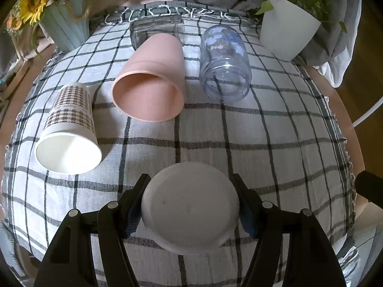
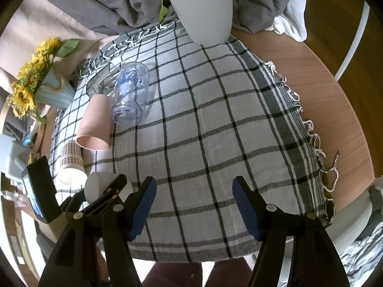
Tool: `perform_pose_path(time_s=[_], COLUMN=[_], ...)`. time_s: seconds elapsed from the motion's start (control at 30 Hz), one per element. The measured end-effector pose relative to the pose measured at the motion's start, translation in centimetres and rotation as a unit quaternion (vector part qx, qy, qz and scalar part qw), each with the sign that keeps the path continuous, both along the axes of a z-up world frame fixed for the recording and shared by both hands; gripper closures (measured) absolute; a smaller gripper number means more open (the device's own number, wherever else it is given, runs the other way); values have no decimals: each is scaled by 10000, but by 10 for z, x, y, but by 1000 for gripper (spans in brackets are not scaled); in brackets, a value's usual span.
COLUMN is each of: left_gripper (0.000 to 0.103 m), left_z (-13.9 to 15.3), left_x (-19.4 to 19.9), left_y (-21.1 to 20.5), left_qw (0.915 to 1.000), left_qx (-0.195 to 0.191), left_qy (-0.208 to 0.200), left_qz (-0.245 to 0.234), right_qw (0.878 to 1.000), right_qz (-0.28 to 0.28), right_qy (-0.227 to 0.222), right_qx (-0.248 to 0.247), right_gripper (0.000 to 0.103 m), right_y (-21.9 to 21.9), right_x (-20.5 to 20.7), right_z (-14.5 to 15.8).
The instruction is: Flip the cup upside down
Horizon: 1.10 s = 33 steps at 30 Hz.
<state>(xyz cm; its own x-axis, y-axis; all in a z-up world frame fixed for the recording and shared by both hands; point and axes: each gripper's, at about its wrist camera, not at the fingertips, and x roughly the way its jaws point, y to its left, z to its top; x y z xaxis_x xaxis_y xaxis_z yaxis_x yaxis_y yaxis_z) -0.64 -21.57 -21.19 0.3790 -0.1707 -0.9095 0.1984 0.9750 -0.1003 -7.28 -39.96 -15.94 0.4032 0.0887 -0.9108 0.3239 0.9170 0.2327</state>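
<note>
Soft, even daylight, faint shadows; sharp focus centrally (fisheye bending and dark vignetting at both views' edges).

Matt white cup [image 1: 190,205], woven checked cloth [image 1: 275,143], clear plastic jar [image 1: 223,62], wood tabletop [image 2: 311,71]

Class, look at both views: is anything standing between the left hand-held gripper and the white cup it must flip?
Nothing visible. The left hand-held gripper already has the round white cup between its fingers. The other cups lie farther back on the checked cloth.
</note>
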Motion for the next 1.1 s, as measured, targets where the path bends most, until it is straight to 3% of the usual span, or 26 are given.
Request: perform_pose_path(time_s=[0.1,0.2,0.37,0.57,0.83,1.1], left_gripper=[21,15,14,1,0,0], left_z=[4,11,29,81,133,160], left_x=[0,0,-2,-20,-42,-66], left_y=[0,2,7,25,55,83], left_qw=[10000,9999,9997,9972,9896,9841], left_qx=[-18,-102,-206,4,586,727], left_qy=[-34,-97,-154,-689,-1119,-1388], left_qz=[-2,-24,38,305,689,836], right_qw=[10000,9999,9997,9982,9945,9888], right_qz=[-6,23,52,108,374,619], right_qy=[65,29,-146,-525,-953,-1291], right_qx=[-39,-117,-164,-270,-240,-410], right_gripper=[35,29,28,21,14,11], right_y=[0,1,2,7,31,65], right_x=[1,1,-2,-16,-26,-37], right_z=[0,4,18,48,84,106])
